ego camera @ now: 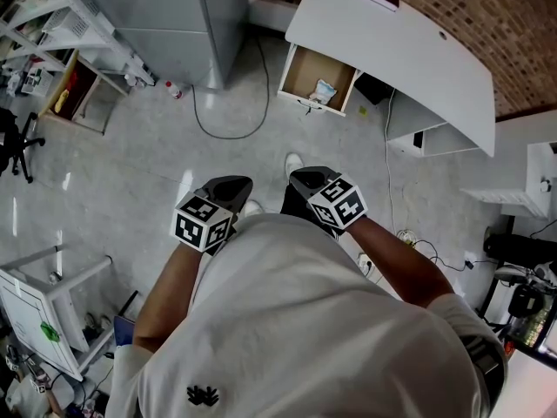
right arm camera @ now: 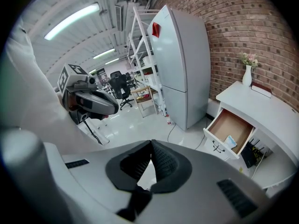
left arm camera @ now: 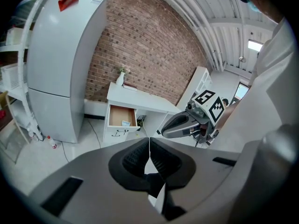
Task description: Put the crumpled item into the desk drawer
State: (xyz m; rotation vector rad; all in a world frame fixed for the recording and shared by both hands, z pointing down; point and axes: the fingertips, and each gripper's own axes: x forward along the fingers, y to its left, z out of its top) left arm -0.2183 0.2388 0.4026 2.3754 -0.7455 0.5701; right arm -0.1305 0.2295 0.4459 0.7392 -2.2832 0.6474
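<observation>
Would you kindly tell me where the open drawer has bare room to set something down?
The drawer floor is free along its left and back walls; only the front right corner is crowded, where the crumpled item lies.

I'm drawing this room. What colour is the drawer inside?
Light brown inside the drawer, seen best in the head view.

Lab with brick wall [right arm camera: 243, 27], shelving [ego camera: 87, 22] and fridge [right arm camera: 184, 64].

No lettering is legible; the red sticker [left arm camera: 68, 0] on the fridge [left arm camera: 60, 69] is too blurred.
</observation>
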